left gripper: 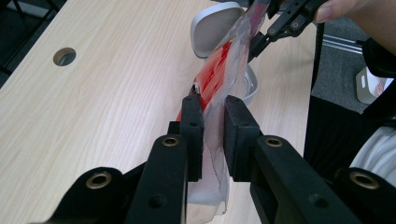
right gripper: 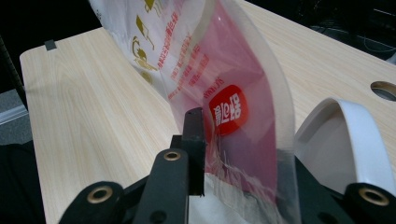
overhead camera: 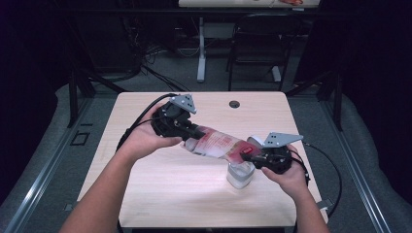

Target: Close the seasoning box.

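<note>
The left gripper is pinching one end of a red-and-clear plastic pouch above the tabletop. The right gripper is gripping its other end, tilting it over a white open-lidded container.

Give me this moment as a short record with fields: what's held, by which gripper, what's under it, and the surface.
held item: red and clear plastic bag, stretched between both grippers
left gripper: shut on one end of the bag
right gripper: clamped on the other end
below the bag: white container with hinged lid open
surface: light wood table
</note>
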The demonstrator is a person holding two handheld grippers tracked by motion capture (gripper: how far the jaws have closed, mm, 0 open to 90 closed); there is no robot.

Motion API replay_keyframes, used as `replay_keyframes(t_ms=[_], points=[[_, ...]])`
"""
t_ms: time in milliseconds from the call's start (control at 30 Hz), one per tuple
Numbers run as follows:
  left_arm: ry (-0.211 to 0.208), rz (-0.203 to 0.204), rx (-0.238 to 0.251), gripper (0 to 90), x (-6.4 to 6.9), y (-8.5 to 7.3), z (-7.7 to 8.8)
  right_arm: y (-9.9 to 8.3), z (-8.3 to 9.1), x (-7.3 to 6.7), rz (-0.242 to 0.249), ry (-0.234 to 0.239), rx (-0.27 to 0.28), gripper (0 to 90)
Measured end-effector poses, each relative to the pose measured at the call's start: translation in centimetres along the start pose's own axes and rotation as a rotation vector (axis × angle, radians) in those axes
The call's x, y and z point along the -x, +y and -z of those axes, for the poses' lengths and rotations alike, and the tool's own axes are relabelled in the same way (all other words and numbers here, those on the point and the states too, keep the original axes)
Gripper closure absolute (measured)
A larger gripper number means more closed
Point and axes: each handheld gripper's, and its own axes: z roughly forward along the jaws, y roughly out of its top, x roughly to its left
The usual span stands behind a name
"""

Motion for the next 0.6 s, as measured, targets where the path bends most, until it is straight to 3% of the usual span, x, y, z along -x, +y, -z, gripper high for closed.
replay_keyframes(t_ms=[600], points=[[0.001,-0.006,-0.002,79.9,0.03,0.16,-0.02,-0.04,0.05,-0.02,0.005,0.008,-0.008,82.2]])
